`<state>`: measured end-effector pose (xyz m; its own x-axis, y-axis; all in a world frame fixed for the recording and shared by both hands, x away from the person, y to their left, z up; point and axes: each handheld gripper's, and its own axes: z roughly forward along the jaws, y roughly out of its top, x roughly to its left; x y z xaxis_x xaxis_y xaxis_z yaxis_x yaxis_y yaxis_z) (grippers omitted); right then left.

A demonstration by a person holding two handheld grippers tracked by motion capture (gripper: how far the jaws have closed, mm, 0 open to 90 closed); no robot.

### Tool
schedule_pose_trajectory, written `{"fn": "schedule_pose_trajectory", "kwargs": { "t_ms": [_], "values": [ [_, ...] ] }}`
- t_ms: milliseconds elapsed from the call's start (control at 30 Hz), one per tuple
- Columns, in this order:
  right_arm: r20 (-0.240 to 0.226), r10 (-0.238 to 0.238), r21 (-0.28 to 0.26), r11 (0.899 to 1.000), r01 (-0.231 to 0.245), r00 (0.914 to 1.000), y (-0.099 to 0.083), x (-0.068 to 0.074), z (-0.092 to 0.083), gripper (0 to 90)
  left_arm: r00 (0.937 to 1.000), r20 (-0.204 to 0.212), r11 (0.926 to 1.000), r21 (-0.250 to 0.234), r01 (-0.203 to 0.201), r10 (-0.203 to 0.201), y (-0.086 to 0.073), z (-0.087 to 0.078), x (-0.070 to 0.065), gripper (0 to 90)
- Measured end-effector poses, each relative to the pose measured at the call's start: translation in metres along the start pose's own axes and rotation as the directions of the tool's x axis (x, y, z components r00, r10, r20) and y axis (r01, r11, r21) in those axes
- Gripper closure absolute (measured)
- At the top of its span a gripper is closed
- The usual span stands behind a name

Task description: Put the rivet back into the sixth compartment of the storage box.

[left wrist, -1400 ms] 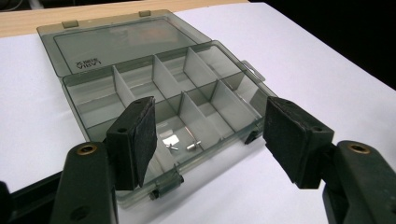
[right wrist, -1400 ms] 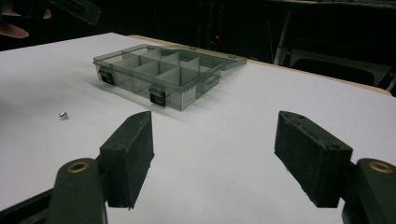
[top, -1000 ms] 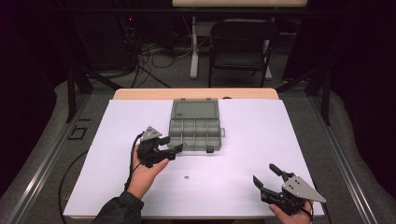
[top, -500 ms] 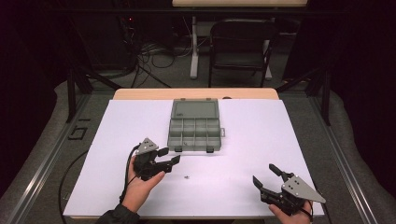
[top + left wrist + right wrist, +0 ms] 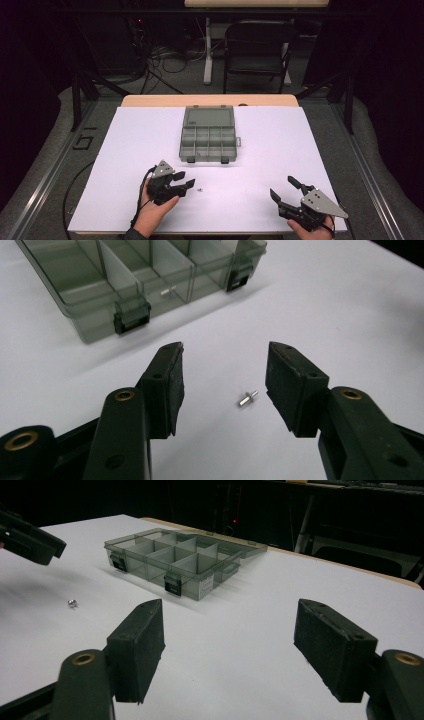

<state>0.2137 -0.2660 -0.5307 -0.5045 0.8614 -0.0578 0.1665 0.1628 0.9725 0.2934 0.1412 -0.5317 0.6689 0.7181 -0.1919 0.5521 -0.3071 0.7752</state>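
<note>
My left claw (image 5: 225, 385) is unclenched, jaws just closing in, small metal screw (image 5: 246, 399) lying between the pads nearer the right one, untouched. Should centre on it, drop the tips flush to the white tabletop (image 5: 350, 315), then pinch. Open compartment box (image 5: 150, 275) sits just ahead, its far end cut off. Screw's head shape too small to read.

My left gripper (image 5: 186, 185) pulls back from box (image 5: 207, 137), drops toward small metal pin (image 5: 200, 190); jaws closing around pin, not touching.
</note>
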Motion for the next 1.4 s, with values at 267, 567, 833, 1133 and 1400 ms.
{"fn": "schedule_pose_trajectory", "kwargs": {
  "t_ms": [267, 567, 833, 1133, 1400],
  "values": [
    [0.003, 0.005, 0.002, 1.000, -0.005, 1.0000, 0.000, 0.000, 0.000, 28.1, 0.9999, 0.009, 0.9991, 0.042, -0.010, 0.010, -0.007, 0.013, -0.005, 56.6],
    [-0.002, 0.004, 0.001, 1.000, -0.004, 1.0000, 0.000, 0.000, 0.000, 28.1, 0.9997, 0.024, 0.9975, 0.070, -0.012, 0.010, -0.010, 0.026, -0.011, 60.9],
    [-0.002, 0.003, 0.002, 1.000, -0.003, 1.0000, 0.000, 0.000, 0.000, 28.1, 0.9998, 0.021, 0.9958, 0.091, -0.005, 0.003, -0.011, 0.036, -0.015, 65.2],
    [-0.005, 0.003, 0.002, 1.000, -0.003, 1.0000, 0.000, 0.000, 0.000, 28.1, 0.9995, 0.030, 0.9937, 0.111, -0.013, 0.009, -0.012, 0.042, -0.017, 70.8],
    [-0.006, 0.003, 0.005, 1.000, -0.003, 1.0000, 0.000, 0.000, 0.000, 28.1, 0.9997, 0.012, 0.9938, 0.108, -0.024, 0.022, -0.013, 0.042, -0.017, 74.3]
  ]
}}
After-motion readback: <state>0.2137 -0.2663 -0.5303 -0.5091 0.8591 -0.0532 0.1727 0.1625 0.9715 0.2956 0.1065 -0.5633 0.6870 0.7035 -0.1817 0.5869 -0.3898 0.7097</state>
